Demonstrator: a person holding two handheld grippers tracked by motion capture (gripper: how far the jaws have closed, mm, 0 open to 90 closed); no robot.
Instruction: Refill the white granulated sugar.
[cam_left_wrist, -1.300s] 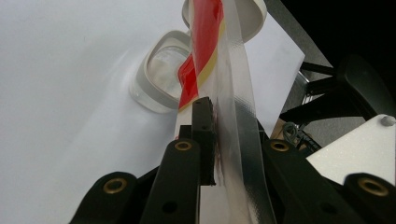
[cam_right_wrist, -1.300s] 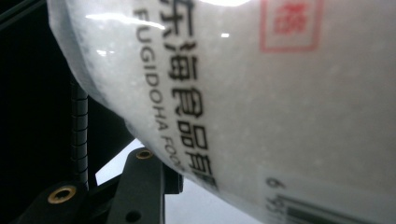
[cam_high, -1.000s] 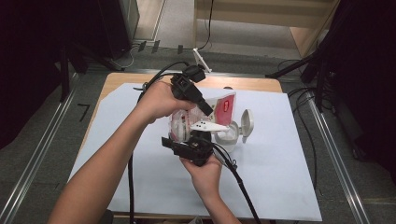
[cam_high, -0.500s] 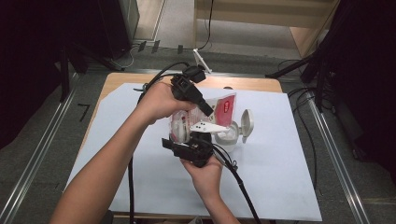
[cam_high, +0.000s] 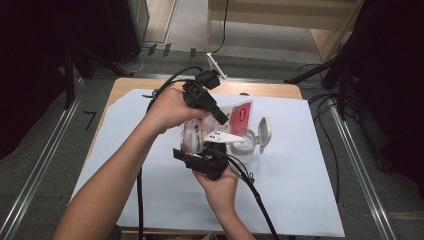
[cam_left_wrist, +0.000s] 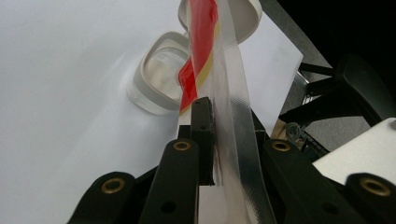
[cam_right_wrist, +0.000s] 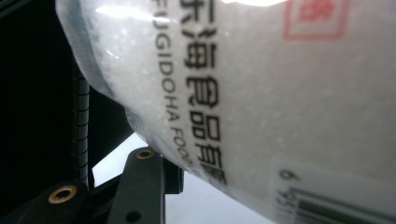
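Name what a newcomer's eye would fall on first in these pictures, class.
The clear bag of white grains with a red top, held up at the table's middle between both grippers: the left gripper pinches its flat edge, the right gripper holds its lower part. Just right of it on the white sheet stands an open container, lid flipped up.

The bag (cam_right_wrist: 280, 93) is clear with white grains, black lettering and a red top (cam_left_wrist: 201, 37). The jar (cam_left_wrist: 159, 79) is clear, its lid (cam_high: 263, 134) white.

A wooden table (cam_high: 260, 89) stands on grey floor (cam_high: 50, 150), a white sheet (cam_high: 300, 190) over most of its top; black cables (cam_high: 327, 145) trail at its right; metal rails (cam_high: 35, 175) run on both sides; wooden furniture (cam_high: 320, 25) stands behind; dark drapes (cam_high: 30, 60) flank the scene.
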